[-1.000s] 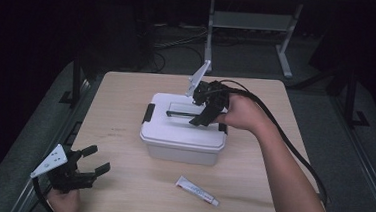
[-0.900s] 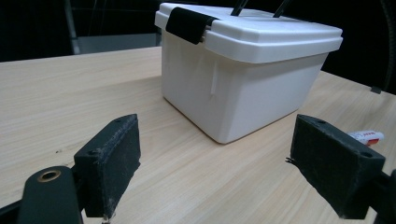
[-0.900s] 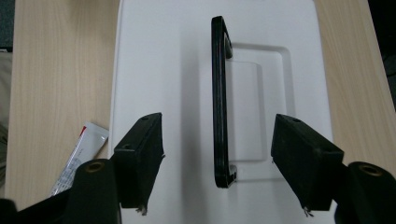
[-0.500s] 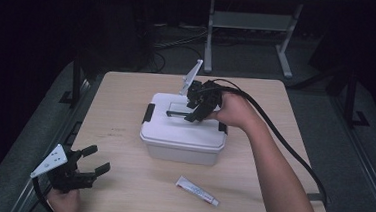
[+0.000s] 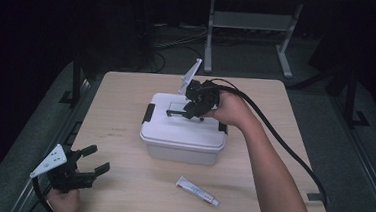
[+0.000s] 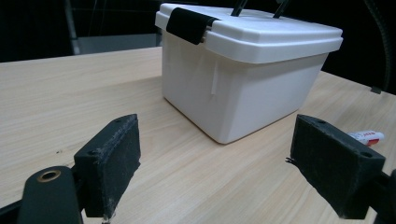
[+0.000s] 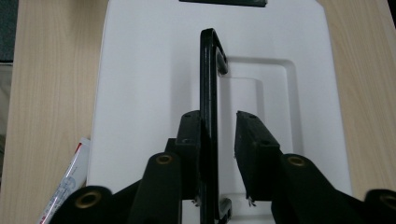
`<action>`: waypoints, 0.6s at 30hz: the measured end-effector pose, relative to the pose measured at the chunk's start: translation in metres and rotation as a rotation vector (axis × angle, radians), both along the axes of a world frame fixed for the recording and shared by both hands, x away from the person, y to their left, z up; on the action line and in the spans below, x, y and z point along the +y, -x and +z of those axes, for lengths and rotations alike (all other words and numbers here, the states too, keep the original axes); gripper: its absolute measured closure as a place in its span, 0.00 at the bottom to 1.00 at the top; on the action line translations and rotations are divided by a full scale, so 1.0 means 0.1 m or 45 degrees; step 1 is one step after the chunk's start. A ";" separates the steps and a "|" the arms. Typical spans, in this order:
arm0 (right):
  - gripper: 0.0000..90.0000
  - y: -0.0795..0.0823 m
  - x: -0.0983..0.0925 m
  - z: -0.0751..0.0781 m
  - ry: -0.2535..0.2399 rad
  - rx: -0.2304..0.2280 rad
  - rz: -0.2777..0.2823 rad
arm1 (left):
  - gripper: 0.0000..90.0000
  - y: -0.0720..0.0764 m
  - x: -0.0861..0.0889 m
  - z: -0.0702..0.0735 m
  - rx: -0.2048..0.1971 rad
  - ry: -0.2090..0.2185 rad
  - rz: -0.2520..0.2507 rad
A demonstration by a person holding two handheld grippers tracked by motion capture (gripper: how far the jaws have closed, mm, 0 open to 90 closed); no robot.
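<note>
Right claw jaws just closing around raised box handle

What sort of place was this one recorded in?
Probably a lab or studio data-collection bay, not a home: a small wooden table stands alone in a dark room, with loose cables on the floor and a grey metal stand behind it.

Right gripper: held at the end of an outstretched right forearm, pointing down and to the left in the high view. Jaws have just been closing; a thin black bar stands between them, touching one pad, the other pad just clear of it. Left gripper: level, in the left hand, well apart from the right; jaws spread wide, nothing between.
</note>
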State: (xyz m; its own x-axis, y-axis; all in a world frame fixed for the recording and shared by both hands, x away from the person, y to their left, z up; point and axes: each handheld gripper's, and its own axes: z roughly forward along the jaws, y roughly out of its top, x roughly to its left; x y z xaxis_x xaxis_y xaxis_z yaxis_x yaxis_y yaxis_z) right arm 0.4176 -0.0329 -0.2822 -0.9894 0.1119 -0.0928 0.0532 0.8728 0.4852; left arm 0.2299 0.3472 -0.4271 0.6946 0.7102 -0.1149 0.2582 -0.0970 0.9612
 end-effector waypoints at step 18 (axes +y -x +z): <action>0.88 -0.08 0.03 0.00 0.029 0.045 -0.022 | 0.17 0.00 0.01 0.00 -0.001 0.003 0.003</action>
